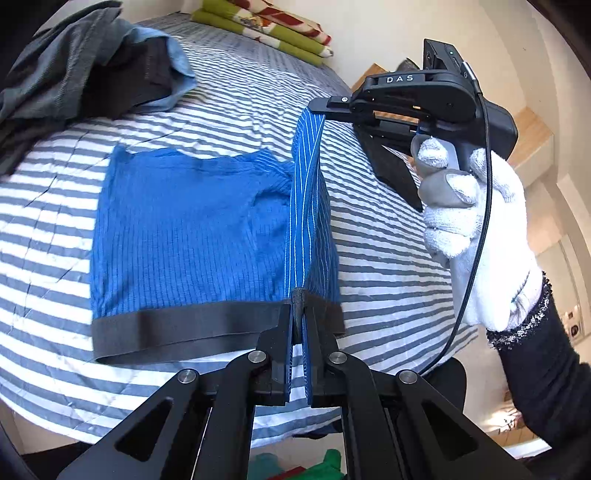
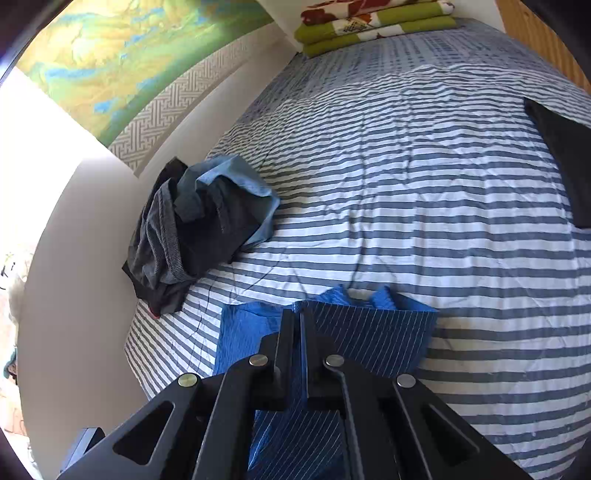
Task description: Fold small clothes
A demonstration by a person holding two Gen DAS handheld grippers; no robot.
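my left gripper (image 1: 300, 295) and right gripper (image 1: 321, 110) each pinch an edge of the blue shorts (image 1: 184, 229), lifting a fold over the striped bed (image 1: 388, 266).

Home bedroom, striped bed cover (image 2: 406, 177), folded blankets (image 2: 369, 26), wall map (image 2: 110, 62)

Bright daylight, blown-out window, fisheye warping
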